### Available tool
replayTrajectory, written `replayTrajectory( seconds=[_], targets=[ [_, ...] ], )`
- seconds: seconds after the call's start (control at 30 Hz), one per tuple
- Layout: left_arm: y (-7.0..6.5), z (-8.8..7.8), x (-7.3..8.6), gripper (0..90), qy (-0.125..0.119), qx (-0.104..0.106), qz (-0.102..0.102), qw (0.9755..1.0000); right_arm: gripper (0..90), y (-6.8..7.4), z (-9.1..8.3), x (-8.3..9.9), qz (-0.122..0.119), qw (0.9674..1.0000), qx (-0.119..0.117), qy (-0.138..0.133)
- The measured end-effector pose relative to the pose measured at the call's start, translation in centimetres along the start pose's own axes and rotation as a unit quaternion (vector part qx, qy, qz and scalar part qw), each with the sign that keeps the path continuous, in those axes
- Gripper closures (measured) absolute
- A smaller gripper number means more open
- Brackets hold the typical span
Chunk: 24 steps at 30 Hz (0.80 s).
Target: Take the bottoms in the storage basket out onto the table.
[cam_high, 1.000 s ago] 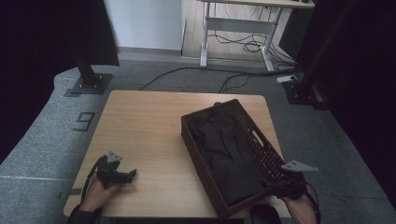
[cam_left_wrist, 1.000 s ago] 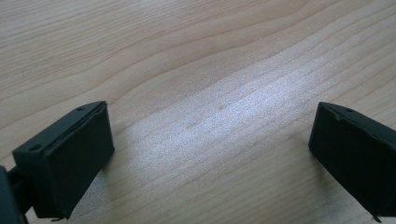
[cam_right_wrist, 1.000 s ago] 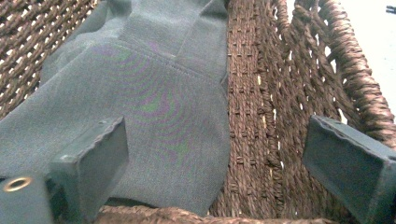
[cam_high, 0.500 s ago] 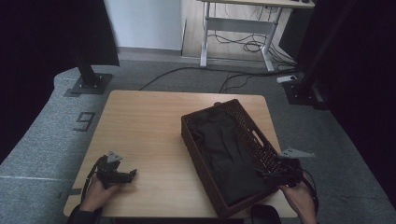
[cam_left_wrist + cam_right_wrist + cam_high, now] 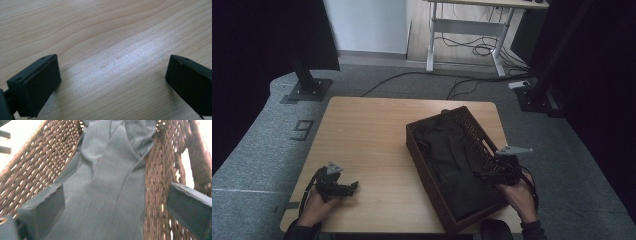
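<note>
Wicker basket (image 5: 472,130) with dark cloth (image 5: 457,160) under wide-open, empty right gripper (image 5: 490,175); left gripper (image 5: 346,188) wide, empty, on table (image 5: 367,130).

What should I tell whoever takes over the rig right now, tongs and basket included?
Left tongs: open, nothing between the jaws, low over the bare wooden table at its near left corner.
Right tongs: open, jaws just opened fully, nothing gripped, poised over the wicker basket by its right wall.
Dark garment: lying lengthwise in the basket, creased.
Done: garment is in the basket.
Left: judging by the pose, likely grasp or straighten the garment; confirm before acting.
</note>
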<state>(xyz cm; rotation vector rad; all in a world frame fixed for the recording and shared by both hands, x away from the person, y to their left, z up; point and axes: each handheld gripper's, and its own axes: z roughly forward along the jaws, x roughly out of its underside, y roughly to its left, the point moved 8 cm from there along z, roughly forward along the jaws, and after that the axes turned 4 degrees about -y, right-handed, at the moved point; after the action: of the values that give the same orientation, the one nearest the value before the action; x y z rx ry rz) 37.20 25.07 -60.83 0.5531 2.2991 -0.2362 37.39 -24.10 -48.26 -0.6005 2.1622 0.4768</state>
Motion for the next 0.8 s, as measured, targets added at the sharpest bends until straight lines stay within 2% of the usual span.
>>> replayTrajectory(
  seconds=[0.03, 0.07, 0.13, 0.27, 0.33, 0.43, 0.47, 0.5, 0.53, 0.57, 0.6, 0.7, 0.73, 0.77, 0.8],
  targets=[
    [0.0, 0.0, 0.0, 0.0, 0.0, 0.0, 0.0, 1.0, 0.0, 0.0, 0.0, 0.0, 0.0, 1.0, 0.0, 0.0],
    [0.0, 0.0, 0.0, 0.0, 0.0, 0.0, 0.0, 1.0, 0.0, -0.1, 0.6, -0.6, -0.011, 0.9999, 0.007, -0.001],
    [0.0, 0.0, 0.0, 0.0, 0.0, 0.0, 0.0, 1.0, 0.0, 0.1, 1.3, -1.0, -0.017, 0.9998, 0.004, 0.005],
    [0.0, 0.0, 0.0, 0.0, 0.0, 0.0, 0.0, 1.0, 0.0, 0.3, 2.3, -1.7, -0.013, 0.9999, -0.003, 0.01],
    [0.0, 0.0, 0.0, 0.0, 0.0, 0.0, 0.0, 1.0, 0.0, 0.6, 3.4, -2.3, -0.015, 0.9997, -0.01, 0.018],
    [0.0, 0.0, 0.0, 0.0, 0.0, 0.0, 0.001, 1.0, 0.0, 0.6, 4.2, -2.7, -0.018, 0.9996, -0.008, 0.019],
    [0.0, 0.0, 0.0, 0.0, 0.001, 0.0, 0.001, 1.0, 0.0, 0.4, 5.1, -3.0, -0.018, 0.9996, -0.002, 0.02],
    [0.0, 0.0, 0.0, 0.0, 0.001, 0.0, 0.001, 1.0, 0.0, 0.4, 5.1, -3.0, -0.018, 0.9996, -0.002, 0.02],
    [0.0, 0.0, 0.0, 0.0, 0.0, 0.0, 0.0, 1.0, 0.0, 0.1, 6.0, -3.3, -0.018, 0.9997, -0.001, 0.019],
    [0.0, 0.0, 0.0, 0.0, 0.0, 0.0, 0.0, 1.0, 0.0, 0.1, 6.0, -3.3, -0.018, 0.9997, -0.001, 0.019],
    [0.0, 0.0, 0.0, 0.0, 0.0, 0.0, 0.0, 1.0, 0.0, -0.1, 6.9, -3.6, -0.018, 0.9996, 0.002, 0.023],
    [0.0, 0.0, 0.0, 0.0, 0.0, 0.0, 0.0, 1.0, 0.0, -0.3, 7.8, -3.8, -0.02, 0.9994, 0.004, 0.028],
    [0.0, 0.0, 0.0, 0.0, 0.0, 0.0, 0.0, 1.0, 0.0, -0.4, 8.8, -4.1, -0.022, 0.9992, 0.008, 0.032],
    [0.0, 0.0, 0.0, 0.0, 0.0, 0.0, 0.0, 1.0, 0.0, -0.4, 8.8, -4.1, -0.022, 0.9992, 0.008, 0.032],
    [0.0, 0.0, 0.0, 0.0, 0.0, 0.0, 0.0, 1.0, 0.0, -0.5, 9.7, -4.3, -0.021, 0.9992, 0.008, 0.033]
  ],
)
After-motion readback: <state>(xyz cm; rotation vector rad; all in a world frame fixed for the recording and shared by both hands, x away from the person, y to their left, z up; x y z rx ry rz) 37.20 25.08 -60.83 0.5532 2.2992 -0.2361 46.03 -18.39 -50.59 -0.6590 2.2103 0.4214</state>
